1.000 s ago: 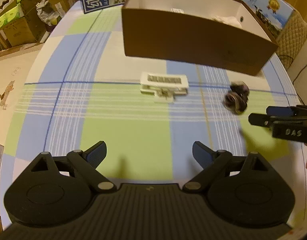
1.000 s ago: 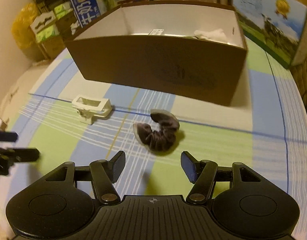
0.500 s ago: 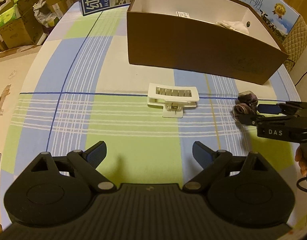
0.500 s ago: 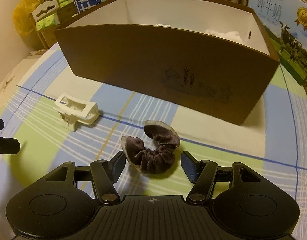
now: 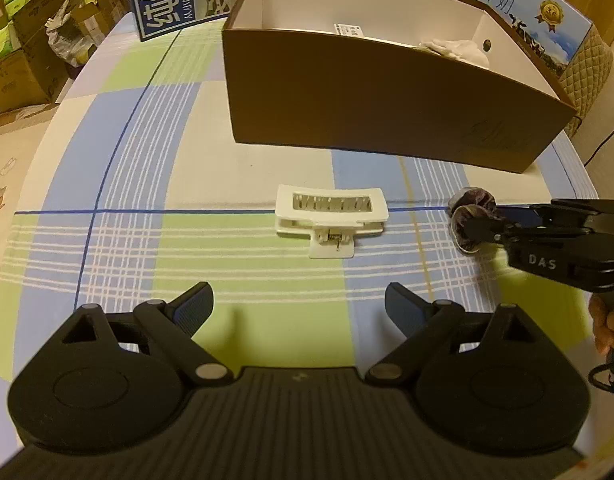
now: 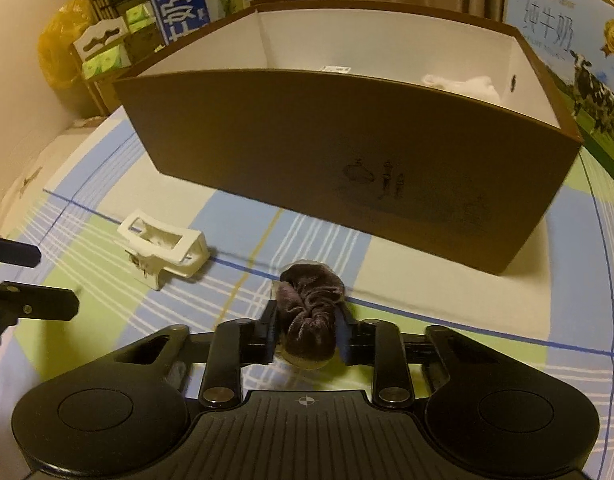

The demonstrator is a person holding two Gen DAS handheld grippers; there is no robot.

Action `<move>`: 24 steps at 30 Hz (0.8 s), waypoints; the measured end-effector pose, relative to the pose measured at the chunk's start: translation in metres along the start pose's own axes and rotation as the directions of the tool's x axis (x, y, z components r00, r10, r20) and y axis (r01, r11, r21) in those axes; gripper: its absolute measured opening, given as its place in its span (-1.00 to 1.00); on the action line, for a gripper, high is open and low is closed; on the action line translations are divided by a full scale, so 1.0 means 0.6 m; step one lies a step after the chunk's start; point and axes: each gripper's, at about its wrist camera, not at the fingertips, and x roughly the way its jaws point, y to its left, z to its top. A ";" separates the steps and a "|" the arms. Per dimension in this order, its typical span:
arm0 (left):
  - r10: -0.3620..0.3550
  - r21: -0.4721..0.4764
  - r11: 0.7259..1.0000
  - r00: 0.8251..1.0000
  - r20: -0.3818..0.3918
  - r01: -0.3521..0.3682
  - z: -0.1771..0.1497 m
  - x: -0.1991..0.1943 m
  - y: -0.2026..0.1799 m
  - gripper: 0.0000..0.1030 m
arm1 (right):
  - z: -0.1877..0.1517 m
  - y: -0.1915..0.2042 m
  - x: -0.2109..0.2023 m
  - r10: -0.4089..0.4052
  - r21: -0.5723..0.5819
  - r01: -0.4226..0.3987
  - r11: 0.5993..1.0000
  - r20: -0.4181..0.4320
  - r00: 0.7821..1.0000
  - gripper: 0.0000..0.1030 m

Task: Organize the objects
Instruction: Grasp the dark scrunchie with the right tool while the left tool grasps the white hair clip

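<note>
Ahead, brown box [image 6: 347, 168] walls off right jaws closing on scrunchie [image 6: 309, 316]; left jaws apart.

The black body of the right tongs [image 5: 483, 229], at three o'clock in the left wrist view, bears the white letters "DAS". The pale blue milk carton [image 5: 523, 8] at one o'clock reads "纯牛奶" beside a gold medal seal. The dark blue carton [image 6: 181, 4] at eleven o'clock shows "奶". A white sticker [image 5: 349, 30] inside the brown cardboard box [image 5: 387, 96] is too small to read.
</note>
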 end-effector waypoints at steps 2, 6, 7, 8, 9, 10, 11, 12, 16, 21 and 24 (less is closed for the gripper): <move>-0.002 0.004 1.000 1.000 0.000 0.002 0.003 0.005 0.000 0.76 | -0.001 -0.006 -0.004 -0.002 0.017 0.002 1.000 0.006 1.000 -0.63; -0.005 0.015 1.000 1.000 0.000 0.005 0.012 0.015 0.000 0.76 | -0.003 -0.017 -0.015 -0.008 0.063 0.007 0.998 0.014 1.000 -0.66; -0.008 0.017 1.000 1.000 0.004 0.007 0.015 0.017 0.000 0.76 | -0.003 -0.020 -0.018 -0.012 0.076 0.011 0.997 0.017 1.000 -0.66; -0.009 0.019 1.000 1.000 0.006 0.009 0.017 0.019 0.000 0.76 | -0.003 -0.022 -0.022 -0.020 0.086 0.018 0.996 0.019 1.000 -0.66; -0.012 0.023 1.000 1.000 0.010 0.011 0.020 0.022 0.000 0.76 | -0.002 -0.025 -0.025 -0.030 0.094 0.029 0.995 0.019 0.999 -0.66; -0.013 0.027 1.000 1.000 0.014 0.013 0.023 0.024 0.000 0.76 | -0.001 -0.028 -0.028 -0.047 0.102 0.045 0.994 0.014 0.999 -0.66; -0.016 0.033 0.999 1.000 0.019 0.015 0.027 0.028 0.000 0.77 | 0.000 -0.032 -0.029 -0.061 0.107 0.060 0.992 0.009 0.998 -0.66; -0.017 0.036 0.999 1.000 0.022 0.017 0.031 0.031 -0.001 0.78 | 0.000 -0.037 -0.030 -0.069 0.116 0.068 0.991 0.006 0.998 -0.66; -0.029 0.051 0.998 0.999 0.032 0.027 0.051 0.053 -0.011 0.90 | -0.001 -0.054 -0.038 -0.091 0.147 0.091 0.985 0.000 0.996 -0.66; -0.039 0.093 0.995 0.999 0.006 0.039 0.074 0.087 -0.031 0.91 | -0.008 -0.063 -0.042 -0.104 0.164 0.104 0.981 -0.010 0.995 -0.66; -0.028 0.119 0.993 1.000 -0.006 0.028 0.084 0.106 -0.040 0.91 | -0.009 -0.065 -0.042 -0.105 0.173 0.105 0.979 -0.010 0.994 -0.66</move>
